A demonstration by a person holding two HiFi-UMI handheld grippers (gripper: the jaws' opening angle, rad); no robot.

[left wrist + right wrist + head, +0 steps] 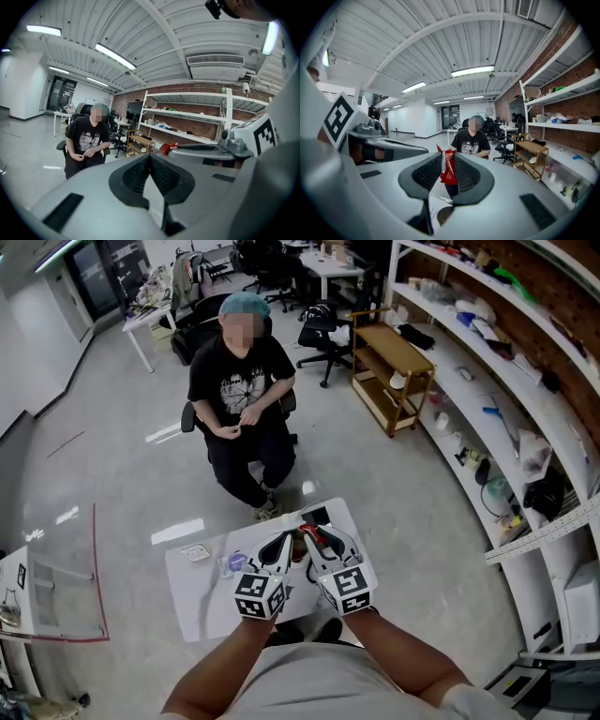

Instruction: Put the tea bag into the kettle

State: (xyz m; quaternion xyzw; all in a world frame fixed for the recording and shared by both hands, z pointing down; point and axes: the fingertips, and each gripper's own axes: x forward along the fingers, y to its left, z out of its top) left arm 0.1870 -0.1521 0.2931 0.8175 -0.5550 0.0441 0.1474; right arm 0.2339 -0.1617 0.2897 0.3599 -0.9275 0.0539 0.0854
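Two hand-held grippers above a small white table (pixel 202 610), seen from the head camera and from each gripper's own camera.

(a) Left gripper (pixel 284 542): its own view shows the ribbed black pads (pixel 138 174) meeting at their tips, with nothing between them (pixel 150 157). The gripper is closed and empty. It hangs over the middle of the table, just beside its partner.

(b) Right gripper (pixel 310 534): the jaws stand only slightly apart, pinched on a red tea bag packet (pixel 448 169). The packet stands upright between the pads and its top edge rises a little above them (pixel 449 160). In the head view the packet shows as a red patch (pixel 315 532) at the jaw tips, over the middle of the table and toward its far edge. In the left gripper view it appears as a red tip (pixel 166 149) at the end of the neighbouring gripper.

(c) Table top: a small flat card (pixel 195 552) lies near the left edge. A clear round object (pixel 234 563) lies between the card and the left gripper. A dark flat object (pixel 315 515) rests at the far edge. The kettle cannot be made out with certainty; a dark round opening (pixel 442 214) shows beneath the right gripper's jaws.

(d) Background: a person sits on a chair (pixel 242 381) beyond the far edge, facing the table. A wooden cart (pixel 394 362) and long wall shelves (pixel 506 381) stand to the right.
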